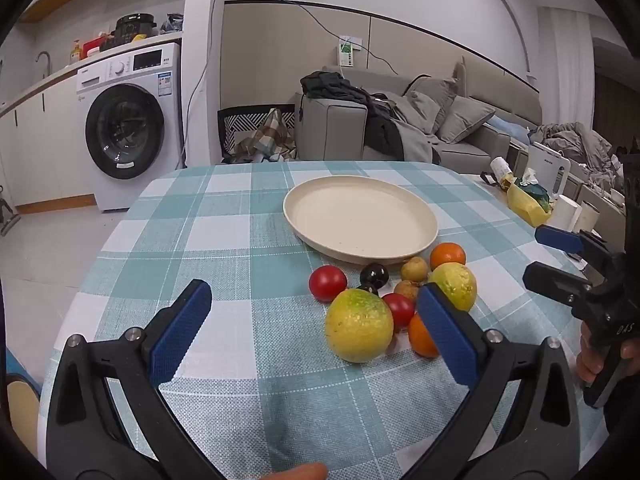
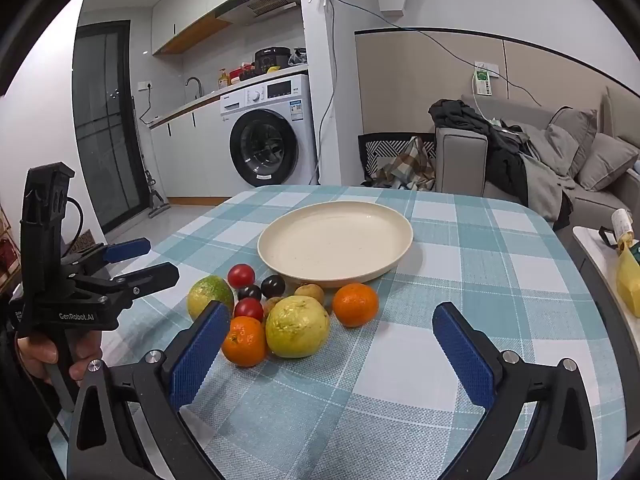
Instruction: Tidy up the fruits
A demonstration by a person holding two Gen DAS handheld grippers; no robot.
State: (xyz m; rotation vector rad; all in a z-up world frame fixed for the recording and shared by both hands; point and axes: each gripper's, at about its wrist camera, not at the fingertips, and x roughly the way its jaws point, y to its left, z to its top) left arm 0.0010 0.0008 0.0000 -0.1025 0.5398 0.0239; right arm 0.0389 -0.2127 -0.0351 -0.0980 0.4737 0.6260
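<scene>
A rounded table covered with a blue-and-white checked tablecloth (image 2: 460, 280) fills the foreground of both wrist views. On it sits an empty cream plate (image 2: 335, 240), and just in front of the plate, on the cloth, the fruits lie in a tight cluster: two yellow-green guavas (image 2: 297, 326) (image 1: 359, 325), two oranges (image 2: 355, 305) (image 2: 244, 341), two red tomatoes (image 2: 241, 275) (image 2: 249, 308), two dark plums (image 2: 273, 286) (image 2: 249, 292) and small brown longans (image 2: 310, 293). None of the fruit is on the plate. The left gripper (image 1: 316, 320) hangs above the near cloth with its blue pads spread wide and nothing between them; its right pad overlaps the fruit cluster in its own view. The right gripper (image 2: 330, 340) is likewise spread wide and holds nothing, with the cluster just beyond its left pad. Each gripper is gripped by a hand (image 2: 44, 350) seen at the edge of the other's view. Behind the table, a white front-loading washing machine (image 2: 268, 130) stands under a kitchen counter with a tap (image 2: 195, 84). To the right is a grey sofa (image 2: 560, 152) piled with cushions and dark clothing. A side table at far right holds a yellow bag (image 2: 628, 284).
</scene>
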